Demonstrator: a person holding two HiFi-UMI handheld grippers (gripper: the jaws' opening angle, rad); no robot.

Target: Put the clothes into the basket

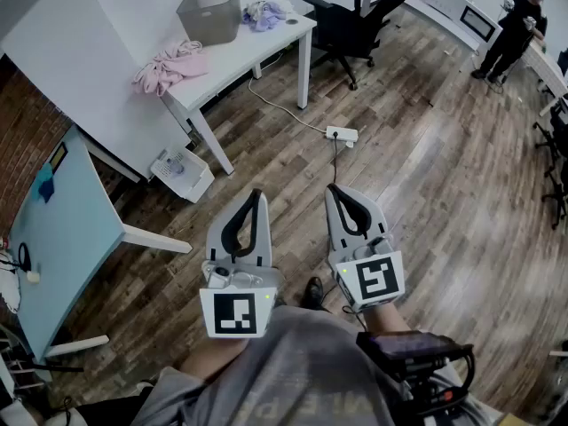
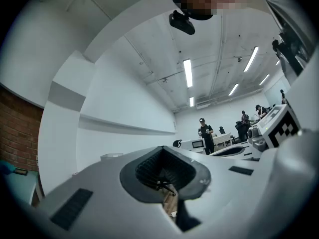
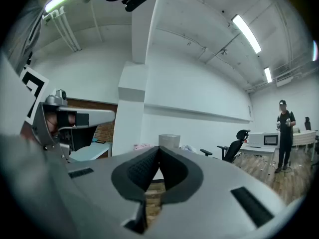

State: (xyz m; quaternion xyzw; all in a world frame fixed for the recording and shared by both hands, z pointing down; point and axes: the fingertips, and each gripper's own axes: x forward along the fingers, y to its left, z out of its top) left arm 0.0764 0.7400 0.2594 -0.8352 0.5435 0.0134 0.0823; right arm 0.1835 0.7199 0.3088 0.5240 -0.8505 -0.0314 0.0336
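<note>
A grey basket (image 1: 210, 11) stands on the white table (image 1: 257, 47) at the far side of the room. Pink clothes (image 1: 169, 65) lie on the table to its left, and a pale purple and white bundle (image 1: 266, 11) lies to its right. Both grippers are held close to my body over the wooden floor, far from the table. My left gripper (image 1: 256, 193) is shut with nothing in it, and so is my right gripper (image 1: 335, 189). In the right gripper view, the basket (image 3: 169, 141) and pink clothes (image 3: 142, 146) show small beyond the closed jaws (image 3: 159, 148). The left gripper view looks up at wall and ceiling past its closed tips (image 2: 163, 148).
A black office chair (image 1: 355, 20) stands right of the white table. A power strip (image 1: 342, 133) and its cable lie on the floor ahead. A light-blue table (image 1: 62, 229) is at the left, with a white device (image 1: 182, 174) near it. A person (image 1: 515, 29) stands far right.
</note>
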